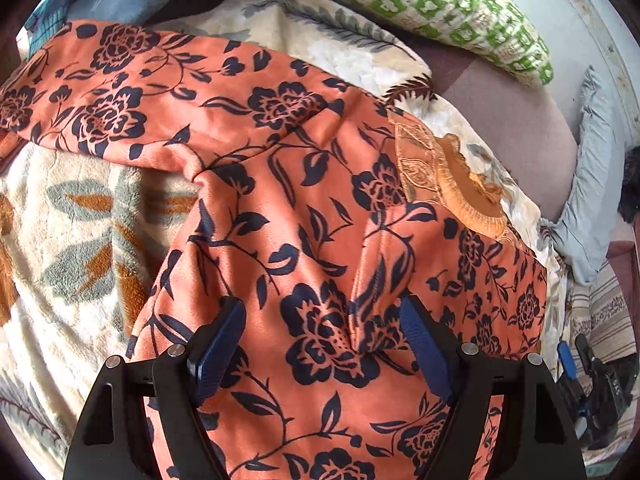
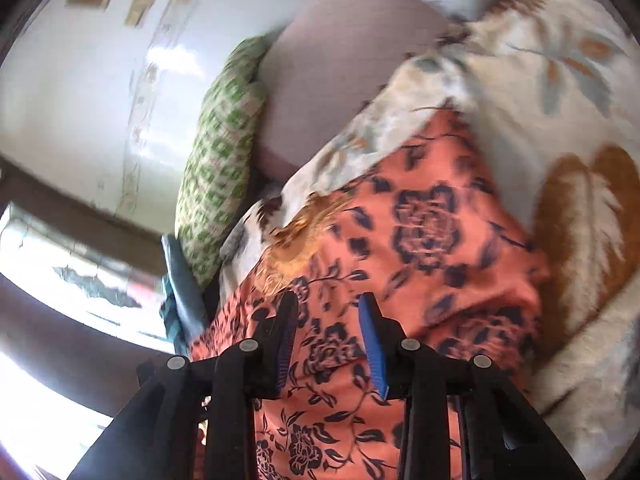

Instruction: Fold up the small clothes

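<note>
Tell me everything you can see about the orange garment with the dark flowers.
The orange floral garment looks like soft, velvety cloth printed with navy flowers and leaves. A neckline with golden-brown lace trim shows at one end, and a sleeve stretches out sideways. It lies spread but wrinkled on a cream fleece blanket. The left claw and right claw are both open over it, gripping nothing.

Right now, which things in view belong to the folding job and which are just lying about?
Job: orange floral garment, left gripper, right gripper.

Lying about: cream leaf-print blanket, green patterned pillow, pale blue cloth.
</note>
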Action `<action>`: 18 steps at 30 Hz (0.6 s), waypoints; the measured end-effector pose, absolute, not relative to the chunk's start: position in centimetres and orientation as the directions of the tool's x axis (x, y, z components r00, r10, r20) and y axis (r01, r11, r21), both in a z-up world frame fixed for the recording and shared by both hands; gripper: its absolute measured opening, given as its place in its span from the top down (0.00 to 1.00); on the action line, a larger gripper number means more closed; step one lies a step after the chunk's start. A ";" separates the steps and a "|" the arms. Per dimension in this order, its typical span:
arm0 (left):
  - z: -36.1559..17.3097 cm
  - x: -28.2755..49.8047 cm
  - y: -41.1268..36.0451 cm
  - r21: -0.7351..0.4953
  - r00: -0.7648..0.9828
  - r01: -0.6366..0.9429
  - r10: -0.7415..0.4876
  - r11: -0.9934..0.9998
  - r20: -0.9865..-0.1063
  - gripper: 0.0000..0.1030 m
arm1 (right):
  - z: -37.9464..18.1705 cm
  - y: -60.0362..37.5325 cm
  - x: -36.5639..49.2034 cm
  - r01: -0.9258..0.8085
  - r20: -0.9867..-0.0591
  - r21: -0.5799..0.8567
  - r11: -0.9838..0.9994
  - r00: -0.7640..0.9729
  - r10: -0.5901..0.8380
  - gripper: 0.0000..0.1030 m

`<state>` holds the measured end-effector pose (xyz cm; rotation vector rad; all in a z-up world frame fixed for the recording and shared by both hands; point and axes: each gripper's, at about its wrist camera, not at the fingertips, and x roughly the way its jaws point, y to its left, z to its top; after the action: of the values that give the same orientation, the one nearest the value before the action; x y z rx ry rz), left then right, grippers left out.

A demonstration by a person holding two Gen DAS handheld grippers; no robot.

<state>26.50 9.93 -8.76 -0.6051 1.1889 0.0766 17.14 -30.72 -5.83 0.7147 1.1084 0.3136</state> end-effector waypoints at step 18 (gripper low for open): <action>-6.8 22.3 9.1 -0.241 0.412 -0.124 -0.171 0.963 -0.895 0.24 | -15.3 -0.1 25.4 -0.687 -0.974 0.221 0.692 -0.115 0.196 0.61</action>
<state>22.30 9.06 -6.77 -0.2883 1.1499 -0.0304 25.36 -0.13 -15.30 -0.4234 1.5107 0.7889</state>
